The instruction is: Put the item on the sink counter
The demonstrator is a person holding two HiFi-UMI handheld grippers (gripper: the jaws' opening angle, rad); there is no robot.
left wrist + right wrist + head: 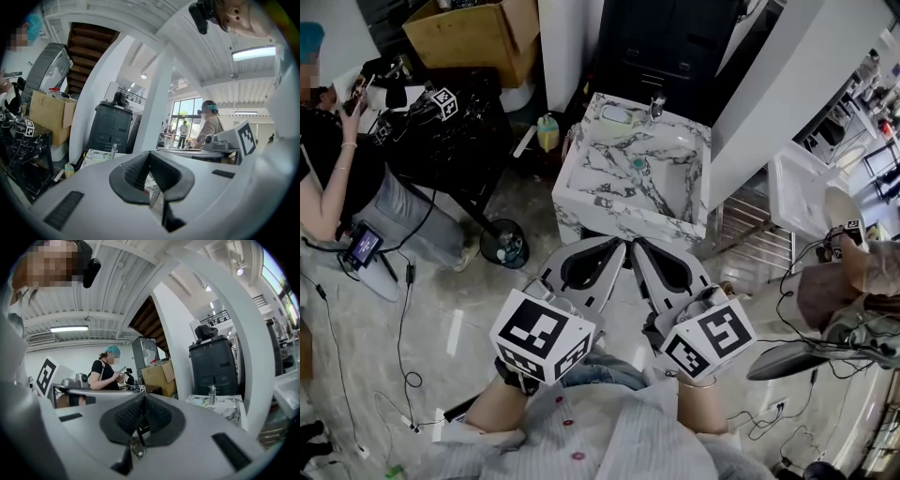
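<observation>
A white marble sink unit [581, 192] stands just ahead of me, with a faucet [656, 107] and a soap dish [617, 115] on its back ledge. Something small and teal [638, 163] lies in the basin. A yellow-green bottle [547, 131] stands on the floor at the sink's left, and shows small in the left gripper view [69, 169]. My left gripper [617, 244] and right gripper [639, 244] are held side by side in front of the sink, tips close together. Both are shut, with nothing between the pads [140, 173] [129, 418].
A black table [441, 141] loaded with gear and a cardboard box [478, 33] stand at the back left, beside a seated person [337, 178]. A white pillar [787, 84] and a metal rack [755, 230] flank the sink's right. Another person's arm [853, 277] is at the far right. Cables trail over the floor [403, 319].
</observation>
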